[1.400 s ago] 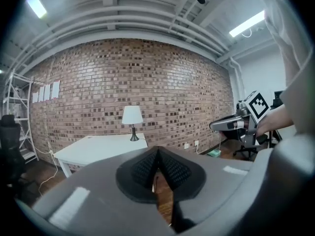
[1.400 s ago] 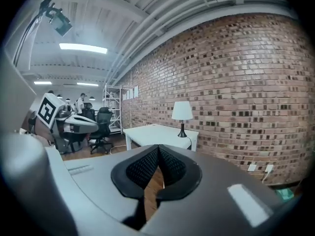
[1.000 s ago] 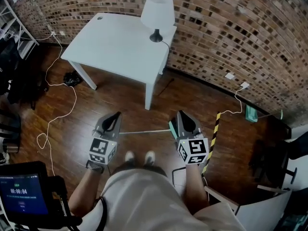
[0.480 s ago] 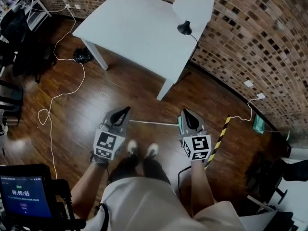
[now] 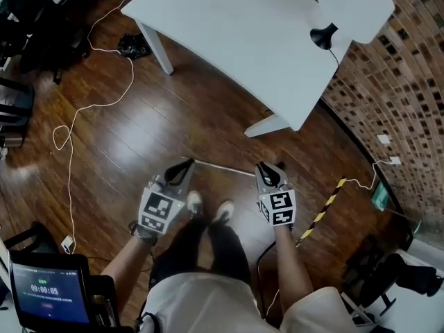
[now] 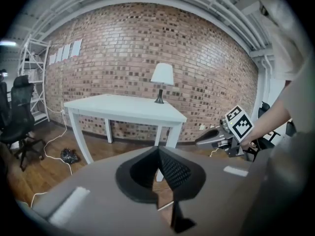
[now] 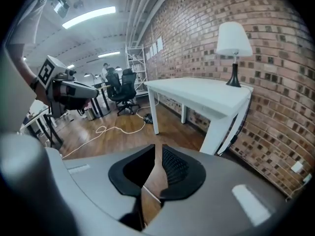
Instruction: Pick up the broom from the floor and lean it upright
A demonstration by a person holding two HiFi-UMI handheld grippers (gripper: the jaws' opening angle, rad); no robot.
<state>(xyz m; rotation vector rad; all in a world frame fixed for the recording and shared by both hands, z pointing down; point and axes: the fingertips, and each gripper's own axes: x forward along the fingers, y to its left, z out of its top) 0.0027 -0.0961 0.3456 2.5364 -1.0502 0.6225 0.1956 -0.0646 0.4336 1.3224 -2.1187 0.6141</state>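
Can only make out thin handle of broom [image 5: 223, 167], flat on floor [image 5: 139, 137] between grippers; head hidden behind right gripper [image 5: 266, 166]. Reading left gripper [image 5: 189, 163] closed, empty; right jaws just cracked open, nothing between. Tabletop [image 5: 236, 26] leg [image 5: 267, 125] near on far side; open floor to left.

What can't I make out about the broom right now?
Broom head: head view, hidden behind the right hand-held gripper.
Broom handle: only a thin sliver shows through the jaw gap in each gripper view.
Handle's left end: head view, possibly under the left hand-held gripper; contact unclear.
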